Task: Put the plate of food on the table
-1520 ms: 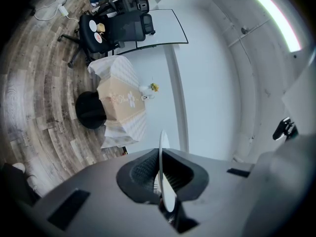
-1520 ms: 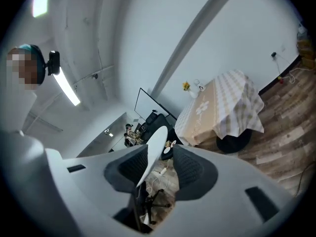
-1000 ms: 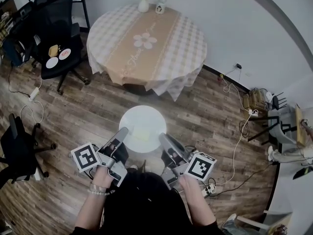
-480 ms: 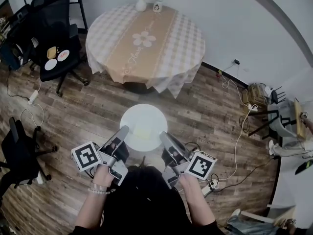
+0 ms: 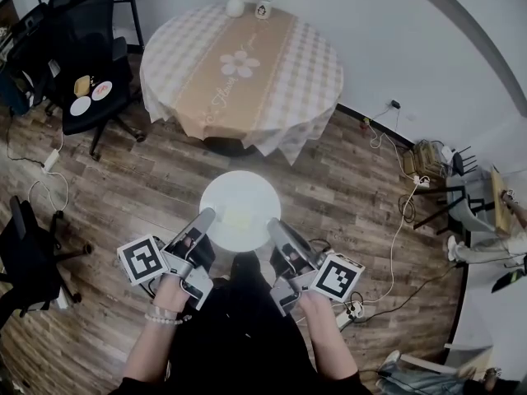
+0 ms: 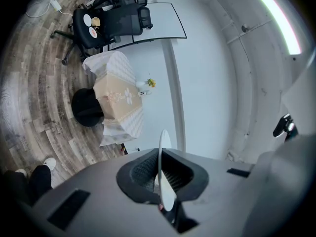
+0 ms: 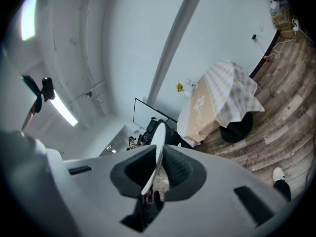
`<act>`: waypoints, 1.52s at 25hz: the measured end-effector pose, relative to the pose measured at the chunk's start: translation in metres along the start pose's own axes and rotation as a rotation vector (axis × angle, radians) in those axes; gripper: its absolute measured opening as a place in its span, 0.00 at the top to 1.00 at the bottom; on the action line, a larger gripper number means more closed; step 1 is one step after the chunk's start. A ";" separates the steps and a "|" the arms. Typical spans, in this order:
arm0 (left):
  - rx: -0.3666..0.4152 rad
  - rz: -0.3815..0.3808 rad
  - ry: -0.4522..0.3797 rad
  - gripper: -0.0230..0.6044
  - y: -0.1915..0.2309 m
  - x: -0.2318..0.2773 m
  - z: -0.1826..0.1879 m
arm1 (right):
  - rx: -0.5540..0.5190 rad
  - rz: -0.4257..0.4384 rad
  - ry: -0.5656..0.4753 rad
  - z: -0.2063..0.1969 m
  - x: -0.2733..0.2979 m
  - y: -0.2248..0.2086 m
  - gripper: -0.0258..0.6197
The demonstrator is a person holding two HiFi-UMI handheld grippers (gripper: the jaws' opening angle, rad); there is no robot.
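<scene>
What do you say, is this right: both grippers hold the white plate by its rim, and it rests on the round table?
No. The white plate is not on the round table; the head view shows it above the wooden floor, short of the table. The left gripper and right gripper do hold its rim, the right jaws just having closed further.

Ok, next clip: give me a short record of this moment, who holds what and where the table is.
plate: white, pale food on it, held over the floor
left tongs: shut on the plate's left rim
right tongs: shut on its right rim, just closed a little tighter
table: round, checked cloth, ahead of the plate
on table: vase at the far edge
task: plate not yet on table
</scene>
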State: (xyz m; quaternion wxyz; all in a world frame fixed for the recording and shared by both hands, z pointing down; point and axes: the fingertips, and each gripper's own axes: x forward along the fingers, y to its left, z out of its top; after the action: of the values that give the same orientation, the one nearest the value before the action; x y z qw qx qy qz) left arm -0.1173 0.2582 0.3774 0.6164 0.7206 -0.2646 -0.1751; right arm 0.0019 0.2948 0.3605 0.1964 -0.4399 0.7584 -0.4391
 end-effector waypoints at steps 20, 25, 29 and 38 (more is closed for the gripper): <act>-0.021 0.027 -0.093 0.95 0.004 0.090 0.046 | 0.008 0.066 0.089 0.081 0.062 -0.049 0.92; -0.013 0.032 -0.122 0.95 0.002 0.117 0.061 | 0.008 0.089 0.122 0.109 0.081 -0.060 0.92; -0.015 0.036 -0.148 0.95 0.001 0.137 0.073 | 0.016 0.105 0.143 0.128 0.097 -0.070 0.92; -0.023 0.041 -0.176 0.95 0.004 0.171 0.090 | 0.010 0.125 0.173 0.158 0.121 -0.089 0.92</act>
State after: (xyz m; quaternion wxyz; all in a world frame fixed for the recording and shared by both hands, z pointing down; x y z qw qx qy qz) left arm -0.0336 0.0839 0.3778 0.6027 0.6896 -0.3306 -0.2281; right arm 0.0892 0.0949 0.3615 0.1594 -0.3514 0.7962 -0.4660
